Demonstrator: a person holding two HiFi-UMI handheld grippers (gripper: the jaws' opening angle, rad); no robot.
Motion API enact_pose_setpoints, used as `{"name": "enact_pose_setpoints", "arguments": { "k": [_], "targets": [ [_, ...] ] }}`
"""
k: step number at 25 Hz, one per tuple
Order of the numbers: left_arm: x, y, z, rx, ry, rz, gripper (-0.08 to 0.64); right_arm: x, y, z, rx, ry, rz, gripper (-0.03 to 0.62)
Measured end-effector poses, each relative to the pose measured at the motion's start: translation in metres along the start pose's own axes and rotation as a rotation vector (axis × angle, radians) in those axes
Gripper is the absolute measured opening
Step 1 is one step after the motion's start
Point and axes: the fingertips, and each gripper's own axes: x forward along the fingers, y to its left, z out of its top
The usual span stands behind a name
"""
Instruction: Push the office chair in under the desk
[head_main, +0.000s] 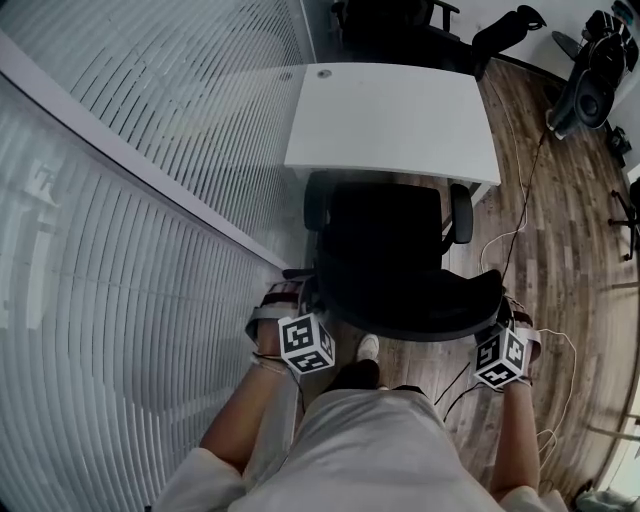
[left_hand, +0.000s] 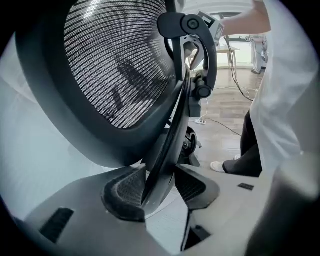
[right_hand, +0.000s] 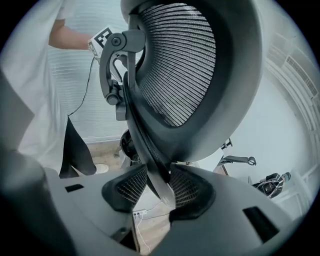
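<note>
Left gripper (left_hand: 160, 191), right gripper (right_hand: 160, 189): two, both clamped part-open on backrest rim of single office chair (head_main: 385, 240); one worktop (head_main: 390, 120).

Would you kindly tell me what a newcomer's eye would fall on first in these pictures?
The black office chair fills the middle of the head view, its seat drawn up to the white desk just beyond. The left gripper and right gripper each clamp an edge of its mesh backrest, one on each side. Pale blinds sweep across the whole left side.
</note>
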Motion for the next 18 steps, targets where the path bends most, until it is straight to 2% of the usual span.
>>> {"name": "enact_pose_setpoints", "arguments": {
  "k": [6,18],
  "targets": [
    [0.012,0.01,0.008,0.004,-0.008,-0.019,0.187,0.009,-0.013,-0.005,0.01,0.007,-0.016,0.153],
    [0.036,0.041,0.016,-0.011,0.01,-0.025,0.187,0.033,-0.05,0.001,-0.006,-0.039,-0.024,0.156]
  ]
}}
